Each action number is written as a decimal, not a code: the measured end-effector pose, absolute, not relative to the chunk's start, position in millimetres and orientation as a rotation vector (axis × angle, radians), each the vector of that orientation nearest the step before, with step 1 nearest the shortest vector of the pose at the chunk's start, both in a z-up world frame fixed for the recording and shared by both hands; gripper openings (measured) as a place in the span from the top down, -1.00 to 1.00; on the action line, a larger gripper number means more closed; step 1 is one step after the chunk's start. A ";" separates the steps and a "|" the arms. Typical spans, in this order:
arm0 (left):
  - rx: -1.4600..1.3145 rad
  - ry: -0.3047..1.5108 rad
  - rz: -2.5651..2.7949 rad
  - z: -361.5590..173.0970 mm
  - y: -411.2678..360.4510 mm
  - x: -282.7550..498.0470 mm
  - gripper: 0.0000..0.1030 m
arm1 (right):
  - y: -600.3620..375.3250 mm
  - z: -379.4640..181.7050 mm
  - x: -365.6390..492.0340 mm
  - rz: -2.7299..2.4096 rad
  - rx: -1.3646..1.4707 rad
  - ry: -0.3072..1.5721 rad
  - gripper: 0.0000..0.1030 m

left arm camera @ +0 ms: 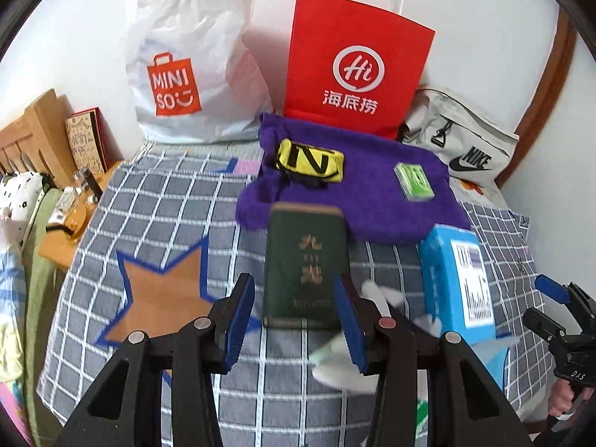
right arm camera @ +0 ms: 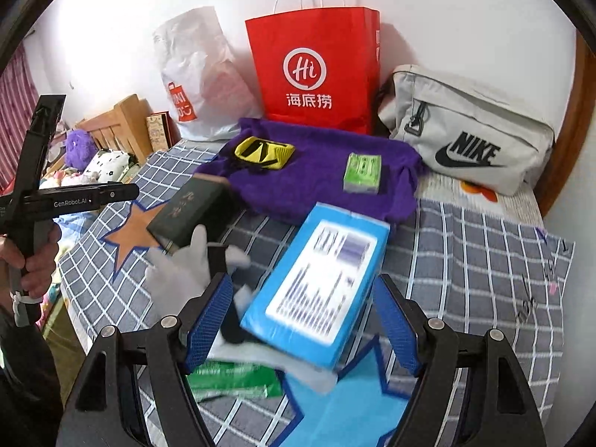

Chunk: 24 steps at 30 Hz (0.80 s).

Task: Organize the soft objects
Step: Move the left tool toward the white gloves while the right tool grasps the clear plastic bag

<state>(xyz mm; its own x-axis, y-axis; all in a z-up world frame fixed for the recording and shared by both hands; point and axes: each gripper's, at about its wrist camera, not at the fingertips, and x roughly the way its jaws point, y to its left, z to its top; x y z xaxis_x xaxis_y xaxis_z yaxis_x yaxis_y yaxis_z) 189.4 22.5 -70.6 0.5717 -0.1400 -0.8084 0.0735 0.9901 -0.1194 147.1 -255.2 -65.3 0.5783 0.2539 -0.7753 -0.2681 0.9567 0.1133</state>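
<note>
Both claws over the bed, nothing grabbed yet

Left gripper (left arm camera: 296, 322) hangs released, green book (left arm camera: 305, 264) framed between its jaws; right gripper (right arm camera: 303, 322) gapes empty above the blue box (right arm camera: 316, 287). The purple towel (left arm camera: 357, 190) lies at 12 o'clock, long axis crosswise, about equally near both.

You are looking at a bed cover (left arm camera: 156, 219) showing a grey ground with a white grid, an orange star (left arm camera: 164, 294) edged in blue, and a light blue star (right arm camera: 346, 409). A purple towel (left arm camera: 372, 201) is carrying a yellow and black folded cloth (left arm camera: 309, 160) and a green packet (left arm camera: 413, 180). The book (left arm camera: 305, 268) is showing dark green with gold letters. The box (right arm camera: 316, 283) is showing bright blue with a white label. Behind, a red paper bag (left arm camera: 354, 67) is bearing white signs, a white plastic bag (left arm camera: 193, 56) an orange logo, and a pale grey bag (right arm camera: 469, 138) black letters. Your left tool (left arm camera: 294, 320) and right tool (right arm camera: 305, 320) are wearing blue pads on black.
</note>
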 end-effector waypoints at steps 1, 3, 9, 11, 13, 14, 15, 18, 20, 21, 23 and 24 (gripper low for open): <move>-0.079 0.956 -0.129 -72.6 22.9 184.5 0.17 | -256.1 -67.9 142.8 0.306 -0.011 0.907 -0.50; -0.093 0.957 -0.138 -77.8 23.5 174.0 0.17 | -258.3 -73.8 133.0 0.308 -0.001 0.908 -0.50; -0.132 0.968 -0.160 -92.9 24.4 155.5 0.08 | -264.0 -92.7 116.1 0.289 -0.009 0.914 -0.50; -0.123 0.974 -0.160 -98.1 22.9 151.3 0.08 | -265.4 -100.4 113.5 0.285 -0.015 0.923 -0.50; -0.126 0.976 -0.167 -102.7 23.4 147.0 0.08 | -266.2 -107.9 112.0 0.292 -0.006 0.931 -0.50; -0.130 0.978 -0.171 -104.5 23.5 146.0 0.08 | -266.1 -111.4 112.2 0.297 -0.002 0.932 -0.47; -0.134 0.984 -0.174 -107.3 23.6 144.9 0.08 | -265.2 -115.5 113.5 0.303 0.002 0.933 -0.41; -0.140 0.995 -0.168 -113.6 24.2 143.9 0.08 | -260.9 -126.0 117.9 0.326 0.002 0.947 0.12; -0.136 1.006 -0.165 -117.4 23.9 144.5 0.08 | -258.8 -130.9 117.6 0.314 -0.015 0.939 0.25; -0.132 1.010 -0.160 -118.9 23.6 144.5 0.08 | -259.2 -130.6 115.2 0.301 -0.033 0.918 0.46; -0.129 1.011 -0.161 -120.1 23.7 144.3 0.08 | -264.3 -129.0 113.0 0.294 -0.032 0.907 0.81; -0.128 1.012 -0.162 -120.4 23.7 144.1 0.08 | -270.1 -127.4 111.0 0.315 0.004 0.906 0.82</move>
<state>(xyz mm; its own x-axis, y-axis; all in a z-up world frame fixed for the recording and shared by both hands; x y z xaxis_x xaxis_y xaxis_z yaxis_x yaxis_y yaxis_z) 144.1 23.7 -120.4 0.5201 -0.1941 -0.8318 0.0756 0.9805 -0.1816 111.0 -270.1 -127.4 0.5740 0.2702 -0.7730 -0.2672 0.9541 0.1352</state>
